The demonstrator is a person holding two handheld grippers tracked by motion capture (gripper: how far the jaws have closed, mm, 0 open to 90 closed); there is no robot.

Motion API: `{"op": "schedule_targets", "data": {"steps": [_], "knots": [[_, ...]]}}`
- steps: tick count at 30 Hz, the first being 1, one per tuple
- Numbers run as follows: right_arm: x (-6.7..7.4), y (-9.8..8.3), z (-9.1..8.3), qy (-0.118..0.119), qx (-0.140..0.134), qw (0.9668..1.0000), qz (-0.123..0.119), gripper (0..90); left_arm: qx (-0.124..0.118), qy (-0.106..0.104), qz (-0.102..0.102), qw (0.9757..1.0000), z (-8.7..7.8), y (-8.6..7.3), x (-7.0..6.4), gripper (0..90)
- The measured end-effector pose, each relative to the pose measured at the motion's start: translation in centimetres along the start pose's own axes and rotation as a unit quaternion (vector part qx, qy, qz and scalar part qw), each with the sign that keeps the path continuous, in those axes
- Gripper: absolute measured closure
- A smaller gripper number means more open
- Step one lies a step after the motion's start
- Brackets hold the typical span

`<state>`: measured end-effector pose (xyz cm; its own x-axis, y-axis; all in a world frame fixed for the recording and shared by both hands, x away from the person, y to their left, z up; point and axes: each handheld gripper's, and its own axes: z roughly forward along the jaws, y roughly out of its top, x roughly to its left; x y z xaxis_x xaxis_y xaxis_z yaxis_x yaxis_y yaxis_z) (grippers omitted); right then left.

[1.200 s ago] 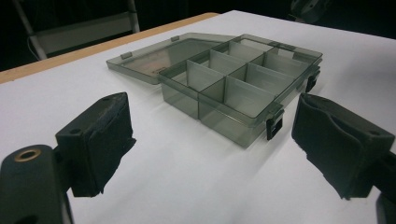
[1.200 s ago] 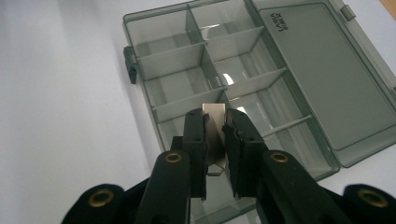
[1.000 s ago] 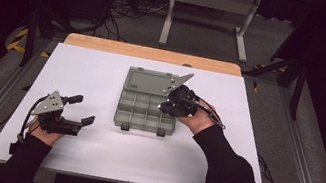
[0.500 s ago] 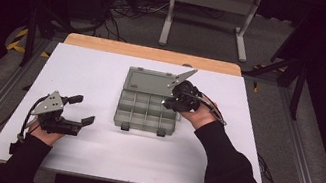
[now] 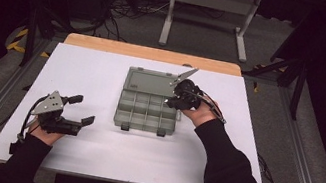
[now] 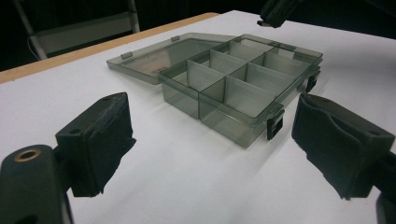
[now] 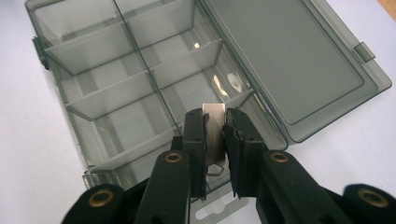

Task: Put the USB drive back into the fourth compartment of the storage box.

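My left gripper point(image 5: 80, 110) rests low on the white desk point(image 5: 102, 81), held level in my hand, its jaws spread wide with nothing between them, pointing toward the smoky grey translucent plastic compartment box point(image 5: 147, 111). That box sits mid-desk, its lid point(image 5: 150, 81) folded flat open on the far side, its dividers bare. My right gripper point(image 7: 215, 135) hovers tilted over the box's right-hand compartments, jaws nearly closed, pinching a small thin silver metal plate point(image 7: 213, 125).

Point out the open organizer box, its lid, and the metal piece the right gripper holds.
organizer box point(image 5: 147, 113), high view, on a divider.
lid point(image 7: 285, 60), right gripper view, lid's inner face.
metal piece point(image 7: 214, 128), right gripper view, strip between the pads.
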<state>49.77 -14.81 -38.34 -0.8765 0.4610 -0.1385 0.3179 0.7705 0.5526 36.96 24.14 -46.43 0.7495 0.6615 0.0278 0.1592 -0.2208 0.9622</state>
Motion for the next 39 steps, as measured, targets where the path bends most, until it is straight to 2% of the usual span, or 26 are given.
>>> {"op": "schedule_targets", "data": {"steps": [19,39], "knots": [[-0.9,-0.1,1.9,-0.003,0.033,0.9992,0.021,79.0,0.001,0.000,0.003,1.0000,0.0,0.0,0.1,13.2],[-1.3,-0.3,3.4,0.001,0.057,0.9980,0.027,78.9,-0.001,-0.002,0.002,1.0000,0.0,0.0,0.0,13.2]]}}
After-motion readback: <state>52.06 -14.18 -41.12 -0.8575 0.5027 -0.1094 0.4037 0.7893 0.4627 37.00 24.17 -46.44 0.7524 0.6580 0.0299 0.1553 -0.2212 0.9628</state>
